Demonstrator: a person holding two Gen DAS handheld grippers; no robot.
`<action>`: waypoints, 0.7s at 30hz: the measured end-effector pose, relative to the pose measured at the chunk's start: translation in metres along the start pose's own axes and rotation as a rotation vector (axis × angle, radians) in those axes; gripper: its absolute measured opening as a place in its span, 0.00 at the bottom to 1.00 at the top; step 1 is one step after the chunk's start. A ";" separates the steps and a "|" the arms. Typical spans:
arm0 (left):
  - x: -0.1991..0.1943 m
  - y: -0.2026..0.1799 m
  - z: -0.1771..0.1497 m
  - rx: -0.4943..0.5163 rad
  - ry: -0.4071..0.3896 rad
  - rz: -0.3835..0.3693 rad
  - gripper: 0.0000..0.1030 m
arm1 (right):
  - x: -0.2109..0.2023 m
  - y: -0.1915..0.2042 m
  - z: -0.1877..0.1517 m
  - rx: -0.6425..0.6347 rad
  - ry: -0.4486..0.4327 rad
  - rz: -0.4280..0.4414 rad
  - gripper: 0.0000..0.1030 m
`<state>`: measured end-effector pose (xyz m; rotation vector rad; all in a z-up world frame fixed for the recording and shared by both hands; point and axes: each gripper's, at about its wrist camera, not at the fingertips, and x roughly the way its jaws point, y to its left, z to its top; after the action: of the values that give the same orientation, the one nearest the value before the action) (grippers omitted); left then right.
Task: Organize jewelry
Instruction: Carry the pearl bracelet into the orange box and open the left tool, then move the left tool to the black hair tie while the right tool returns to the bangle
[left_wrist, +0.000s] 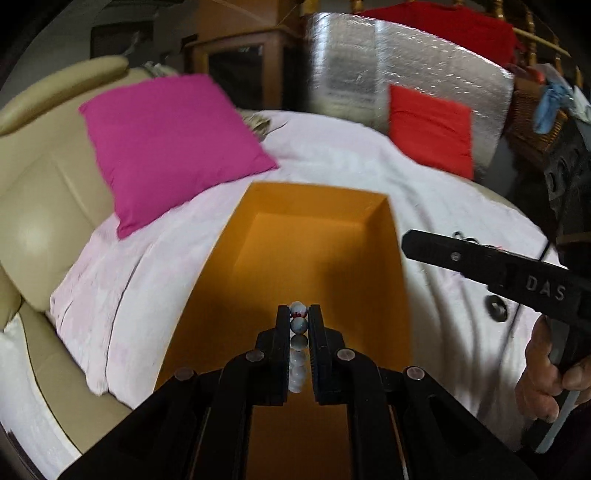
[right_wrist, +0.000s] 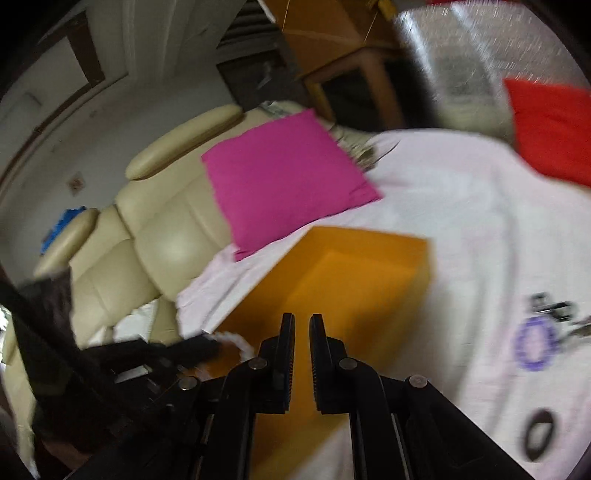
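Orange box sits open on the pink sheet; its floor looks bare, near end hidden by the left gripper. That gripper's fingers are clamped on a bead bracelet, pale beads w/ a red bit near the tips, strand running lengthwise along the fingers, over the box's near part. Right gripper hangs over the box's near edge, pointing down-fwd, fingers nearly closed w/ nothing between them. A hand holds its grip. On the sheet right of the box: a purple bracelet and dark ring, both blurred.
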<state>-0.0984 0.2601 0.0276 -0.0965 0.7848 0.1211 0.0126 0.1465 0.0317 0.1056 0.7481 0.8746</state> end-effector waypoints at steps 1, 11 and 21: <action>0.003 0.004 -0.002 -0.008 0.008 0.008 0.10 | 0.010 -0.002 -0.001 0.011 0.017 0.008 0.09; 0.000 -0.004 0.005 -0.004 0.003 0.065 0.42 | 0.003 -0.042 -0.002 0.165 0.007 0.068 0.49; 0.000 -0.137 0.028 0.183 -0.020 -0.080 0.49 | -0.143 -0.144 -0.022 0.247 -0.102 -0.279 0.49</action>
<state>-0.0587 0.1284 0.0529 0.0467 0.7676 -0.0254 0.0344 -0.0562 0.0404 0.2566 0.7523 0.5055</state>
